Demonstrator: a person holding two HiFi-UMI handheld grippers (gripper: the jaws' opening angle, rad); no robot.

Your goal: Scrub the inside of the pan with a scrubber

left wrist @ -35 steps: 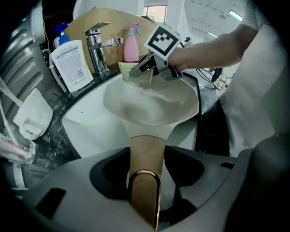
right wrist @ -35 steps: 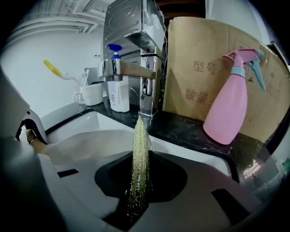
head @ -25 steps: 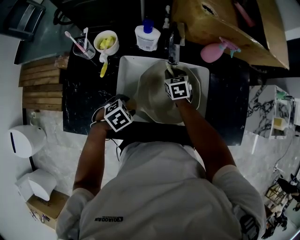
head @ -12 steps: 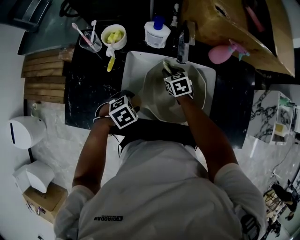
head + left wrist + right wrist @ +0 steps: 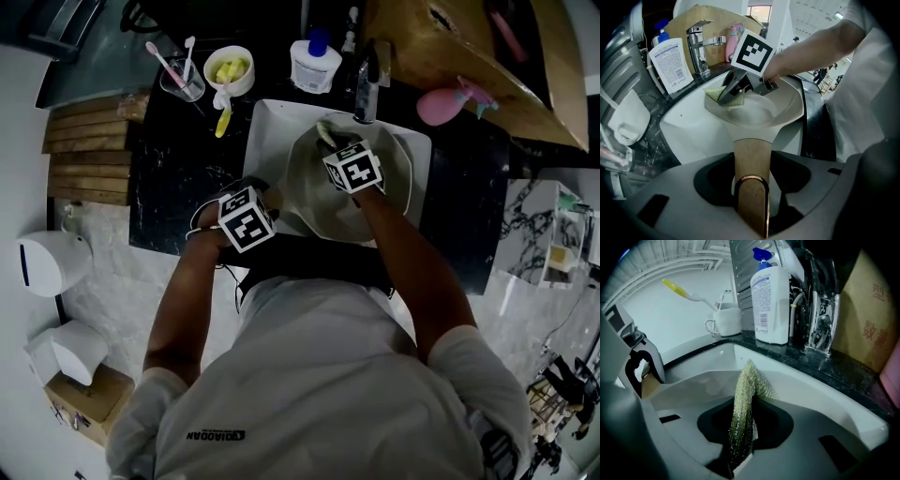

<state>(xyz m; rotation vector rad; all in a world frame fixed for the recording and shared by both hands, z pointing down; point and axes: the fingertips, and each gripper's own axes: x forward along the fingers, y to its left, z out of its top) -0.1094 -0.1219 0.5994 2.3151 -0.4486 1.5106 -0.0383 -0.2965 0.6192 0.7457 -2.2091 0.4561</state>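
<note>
A pale pan (image 5: 309, 192) sits tilted in the white sink (image 5: 265, 127). Its wooden handle (image 5: 751, 159) runs back between the jaws of my left gripper (image 5: 752, 187), which is shut on it at the sink's near left corner (image 5: 267, 202). My right gripper (image 5: 330, 142) reaches into the pan near its far rim, shut on a yellow-green mesh scrubber (image 5: 744, 404). The scrubber (image 5: 712, 95) presses against the pan's inner wall below the faucet. In the right gripper view the pan's rim (image 5: 693, 385) curves past, and the left gripper (image 5: 640, 366) shows at the left.
A chrome faucet (image 5: 366, 89) stands behind the sink, with a soap bottle (image 5: 315, 61) to its left. On the dark counter are a toothbrush cup (image 5: 178, 80), a white mug (image 5: 229, 70) and a pink spray bottle (image 5: 445, 103). A brown bag (image 5: 469, 56) fills the back right.
My right gripper has shifted the scrubber slightly left along the pan's far inner wall. The left gripper keeps its hold on the handle.
</note>
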